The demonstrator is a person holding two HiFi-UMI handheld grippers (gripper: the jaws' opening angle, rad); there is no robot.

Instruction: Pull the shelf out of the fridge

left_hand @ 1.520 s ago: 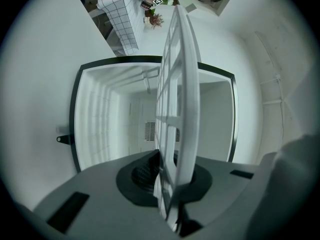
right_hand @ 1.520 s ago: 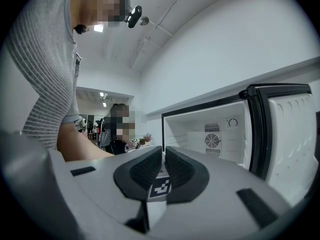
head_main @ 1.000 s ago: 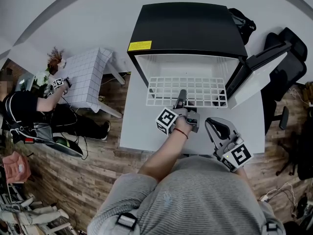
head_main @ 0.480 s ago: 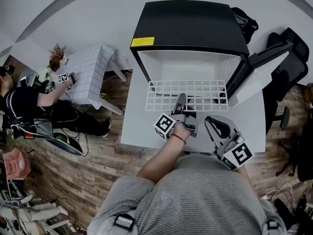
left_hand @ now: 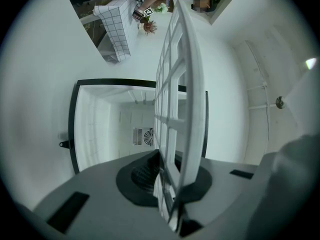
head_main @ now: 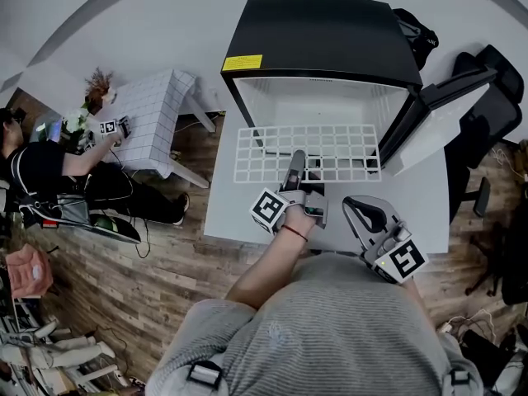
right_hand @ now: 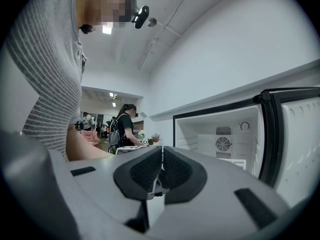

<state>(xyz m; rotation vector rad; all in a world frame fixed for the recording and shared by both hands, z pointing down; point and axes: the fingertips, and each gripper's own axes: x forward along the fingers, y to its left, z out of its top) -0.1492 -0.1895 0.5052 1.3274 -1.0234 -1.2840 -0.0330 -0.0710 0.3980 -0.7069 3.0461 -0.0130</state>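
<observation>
Outside the fridge (head_main: 322,40), the left gripper (head_main: 294,165) clamps the shelf (left_hand: 192,94) edge.

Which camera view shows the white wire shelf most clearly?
The head view: the whole shelf grid shows, projecting from the fridge. The left gripper view shows it edge-on, clamped in the left gripper. The right gripper view does not clearly show it.

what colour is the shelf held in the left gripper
White: the shelf is an open grid of white bars, clearest in the head view.
</observation>
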